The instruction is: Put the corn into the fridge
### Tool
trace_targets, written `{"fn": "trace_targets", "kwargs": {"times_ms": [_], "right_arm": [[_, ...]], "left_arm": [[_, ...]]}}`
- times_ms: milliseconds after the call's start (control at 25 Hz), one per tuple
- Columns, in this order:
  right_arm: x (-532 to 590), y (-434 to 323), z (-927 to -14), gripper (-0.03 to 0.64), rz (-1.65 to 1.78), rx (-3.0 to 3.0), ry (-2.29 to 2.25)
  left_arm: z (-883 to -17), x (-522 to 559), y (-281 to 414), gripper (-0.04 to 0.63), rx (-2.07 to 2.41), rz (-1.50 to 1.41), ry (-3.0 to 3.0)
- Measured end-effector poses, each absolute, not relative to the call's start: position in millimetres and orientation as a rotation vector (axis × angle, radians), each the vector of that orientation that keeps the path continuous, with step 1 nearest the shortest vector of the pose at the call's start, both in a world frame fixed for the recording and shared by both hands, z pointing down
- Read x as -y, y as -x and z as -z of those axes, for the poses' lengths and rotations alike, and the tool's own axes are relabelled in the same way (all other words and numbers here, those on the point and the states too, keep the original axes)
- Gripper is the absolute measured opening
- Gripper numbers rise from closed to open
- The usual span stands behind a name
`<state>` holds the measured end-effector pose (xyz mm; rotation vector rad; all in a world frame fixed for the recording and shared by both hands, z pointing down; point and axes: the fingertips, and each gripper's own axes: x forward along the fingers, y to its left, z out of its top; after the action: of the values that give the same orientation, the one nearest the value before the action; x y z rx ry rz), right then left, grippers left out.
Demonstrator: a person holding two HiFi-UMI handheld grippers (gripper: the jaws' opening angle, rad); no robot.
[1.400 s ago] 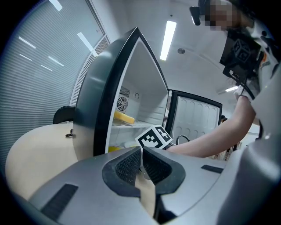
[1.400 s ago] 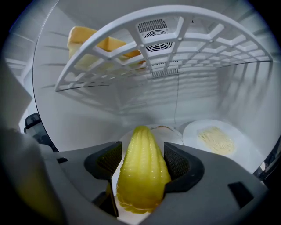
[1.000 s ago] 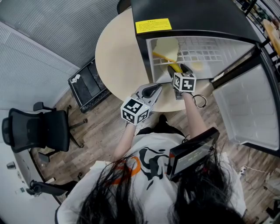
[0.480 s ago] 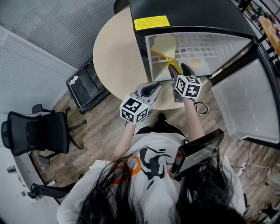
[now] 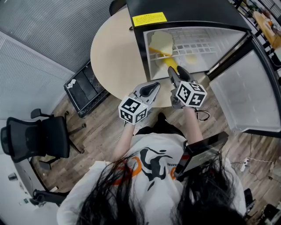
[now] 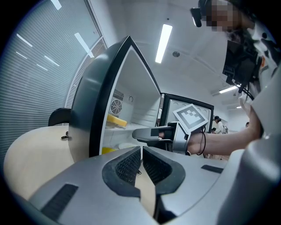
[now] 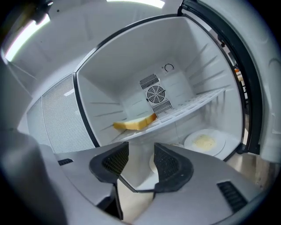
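Observation:
The yellow corn (image 5: 171, 64) lies low inside the open black fridge (image 5: 184, 9), just beyond my right gripper (image 5: 175, 71). In the left gripper view the corn (image 6: 108, 150) shows as a yellow patch on the fridge floor. My right gripper (image 7: 139, 151) faces into the fridge; its jaws are closing with nothing between them, and they hide the corn in that view. My left gripper (image 5: 155, 85) hovers over the table edge in front of the fridge, and its jaws (image 6: 142, 151) are shut and empty.
A yellow slice (image 7: 134, 123) lies on the wire shelf (image 7: 193, 105). A white plate (image 7: 204, 142) sits on the fridge floor at the right. The fridge door (image 5: 246, 101) stands open to the right. The fridge rests on a round beige table (image 5: 114, 52); an office chair (image 5: 35, 136) and a black crate (image 5: 83, 88) are at the left.
My right gripper has drawn back out of the fridge opening and risen, leaving the corn inside. The left gripper has stayed where it was.

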<state>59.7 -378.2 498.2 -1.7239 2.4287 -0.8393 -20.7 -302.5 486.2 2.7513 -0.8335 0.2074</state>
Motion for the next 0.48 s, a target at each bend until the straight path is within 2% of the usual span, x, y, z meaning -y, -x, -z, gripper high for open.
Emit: {"fn": "trace_targets", "kwargs": {"times_ms": [240, 480], "right_arm": [[343.8, -55.0, -481.0, 0.11, 0.792, -2.392, 1.761], [305.0, -43.2, -489.7, 0.077, 0.88, -2.357, 1.776]], "left_arm": [[-479.8, 287.7, 26.2, 0.011, 0.801, -0.188, -2.768], [-479.6, 265.2, 31.9, 0.011, 0.754, -0.168, -2.77]]}}
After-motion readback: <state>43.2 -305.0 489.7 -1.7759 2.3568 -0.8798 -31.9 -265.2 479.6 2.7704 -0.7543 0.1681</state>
